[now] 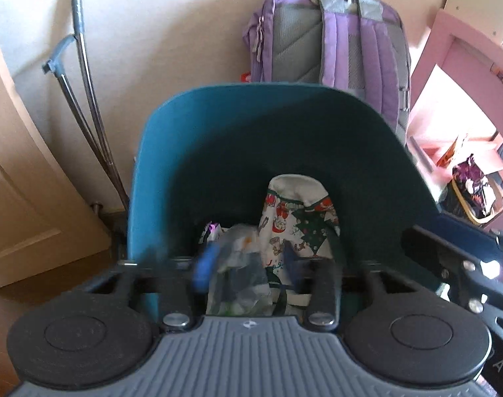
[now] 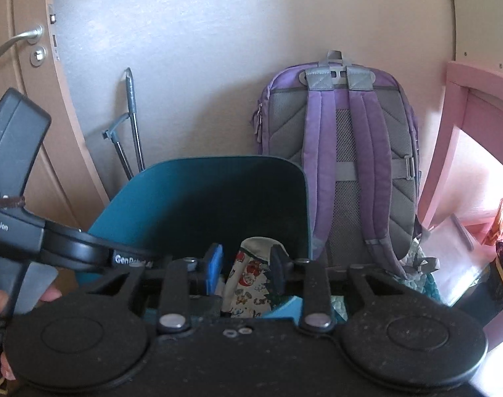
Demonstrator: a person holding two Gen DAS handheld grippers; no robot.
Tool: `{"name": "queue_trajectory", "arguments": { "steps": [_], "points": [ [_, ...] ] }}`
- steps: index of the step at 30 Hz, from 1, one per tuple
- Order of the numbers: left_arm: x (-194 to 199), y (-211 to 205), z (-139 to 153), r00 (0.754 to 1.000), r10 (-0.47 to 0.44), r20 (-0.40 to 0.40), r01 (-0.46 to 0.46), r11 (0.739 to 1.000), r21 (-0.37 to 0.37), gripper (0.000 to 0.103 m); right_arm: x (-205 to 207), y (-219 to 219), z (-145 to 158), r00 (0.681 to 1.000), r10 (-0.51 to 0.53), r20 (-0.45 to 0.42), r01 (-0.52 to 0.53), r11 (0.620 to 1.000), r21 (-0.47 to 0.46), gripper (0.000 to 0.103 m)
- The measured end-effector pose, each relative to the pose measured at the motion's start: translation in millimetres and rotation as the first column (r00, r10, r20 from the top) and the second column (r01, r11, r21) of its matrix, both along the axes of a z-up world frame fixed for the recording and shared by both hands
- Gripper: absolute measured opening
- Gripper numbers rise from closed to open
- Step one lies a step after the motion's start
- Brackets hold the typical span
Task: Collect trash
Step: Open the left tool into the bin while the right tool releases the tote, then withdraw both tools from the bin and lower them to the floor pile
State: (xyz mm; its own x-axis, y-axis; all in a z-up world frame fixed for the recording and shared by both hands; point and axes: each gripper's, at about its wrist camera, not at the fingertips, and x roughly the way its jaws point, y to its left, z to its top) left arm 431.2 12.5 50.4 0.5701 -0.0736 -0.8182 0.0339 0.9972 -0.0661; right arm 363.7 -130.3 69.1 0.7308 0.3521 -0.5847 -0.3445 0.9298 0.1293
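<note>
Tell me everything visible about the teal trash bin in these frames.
The teal bin is an open-topped container with smooth, matte walls that look like plastic, with rounded corners and a dark, shaded inside. It stands upright on the floor near the wall, in front of a purple backpack, with a metal-framed item to its left. Inside lie a cartoon-printed wrapper and clear plastic trash. Both grippers hang over its near rim; whether they touch it cannot be told.
</note>
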Motion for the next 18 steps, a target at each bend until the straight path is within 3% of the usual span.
{"name": "queue_trajectory", "arguments": {
  "steps": [5,9,16,18],
  "points": [
    [-27,-4,20,0.999,-0.012,0.041,0.011,1.000,0.015,0.062,-24,-9,16,1.000,0.002,0.023,-0.002,1.000,0.017,0.031],
    [-56,-5,40,0.996,-0.005,0.087,0.002,0.999,0.038,0.074,-50,-17,27,0.999,0.013,0.034,-0.014,1.000,0.025,0.033],
    [-119,-3,67,0.991,0.007,0.134,-0.011,1.000,0.025,0.075,-105,-31,48,0.997,0.032,0.077,-0.034,0.999,0.027,0.035],
    [-136,-2,71,0.989,0.011,0.148,-0.015,1.000,0.022,0.077,-120,-36,53,0.995,0.034,0.092,-0.037,0.999,0.031,0.053]
  ]
}}
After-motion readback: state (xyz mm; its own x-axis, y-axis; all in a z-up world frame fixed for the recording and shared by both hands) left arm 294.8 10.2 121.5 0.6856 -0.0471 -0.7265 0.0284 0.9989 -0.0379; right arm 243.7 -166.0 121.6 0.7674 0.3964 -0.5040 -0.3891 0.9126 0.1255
